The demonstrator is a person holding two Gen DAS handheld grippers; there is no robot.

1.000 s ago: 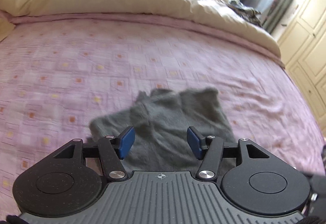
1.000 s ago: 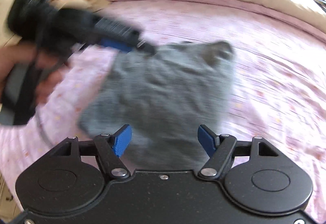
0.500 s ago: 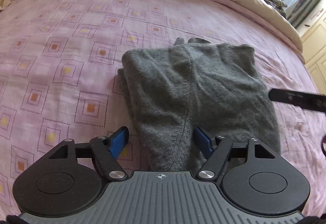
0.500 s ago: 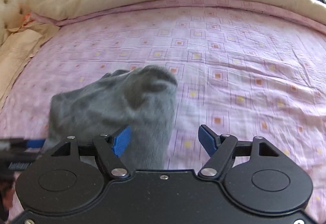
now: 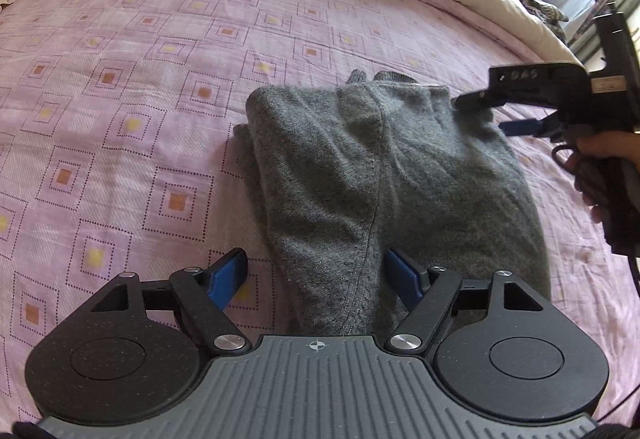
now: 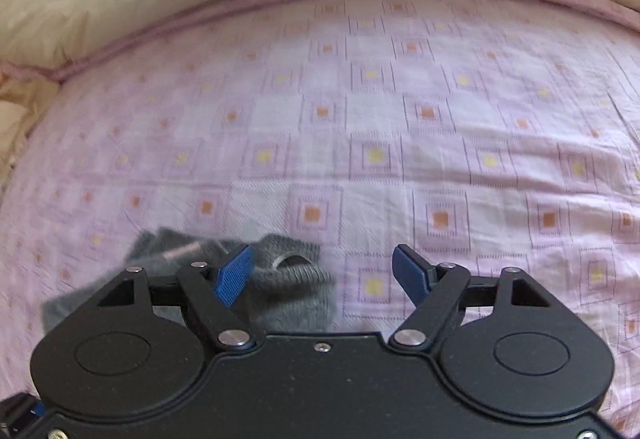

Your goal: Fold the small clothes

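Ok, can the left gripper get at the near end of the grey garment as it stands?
Probably yes. The left gripper is open, its blue pads either side of the grey garment's near end, nothing between. The right gripper sits at the far right corner, out of the way.

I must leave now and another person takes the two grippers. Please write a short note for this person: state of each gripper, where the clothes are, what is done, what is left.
Left gripper: open, holds nothing, low over the near end of the grey garment.
Right gripper: open, holds nothing, at the garment's far right corner.
Garment: lies folded in layers on the pink bedspread.
Done: at least one fold.
Left: probably one more fold, or smoothing; no other clothes can be seen from here.
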